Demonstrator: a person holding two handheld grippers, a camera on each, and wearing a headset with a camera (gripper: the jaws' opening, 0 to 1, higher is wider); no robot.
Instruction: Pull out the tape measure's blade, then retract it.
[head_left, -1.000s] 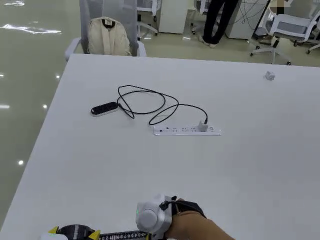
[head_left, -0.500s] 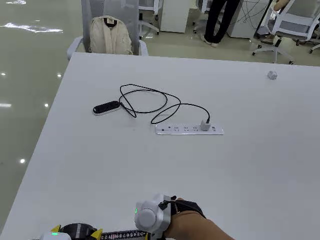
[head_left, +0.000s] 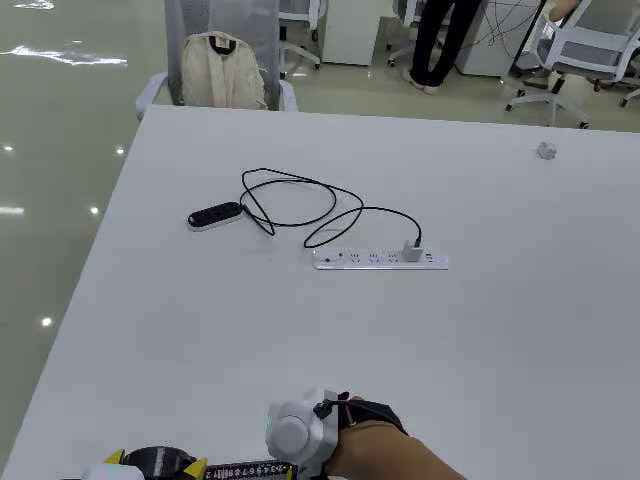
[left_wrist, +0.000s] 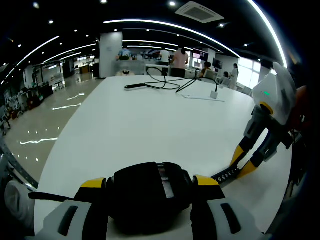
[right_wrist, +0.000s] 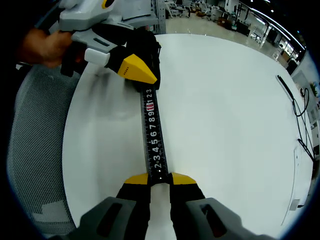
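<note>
power strip (head_left: 380, 259), looped cable (head_left: 322, 184) well beyond blade (right_wrist: 152, 135)

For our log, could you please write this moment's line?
left tool: shut on black tape measure case | right tool: shut on its extended black blade

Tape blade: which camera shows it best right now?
Right gripper view. The blade runs its full drawn length there, from the right gripper, shut on its end, to the case in the left gripper, with numbers legible. The left gripper view shows a short stretch at right; the head view, a sliver at the bottom edge.
</note>
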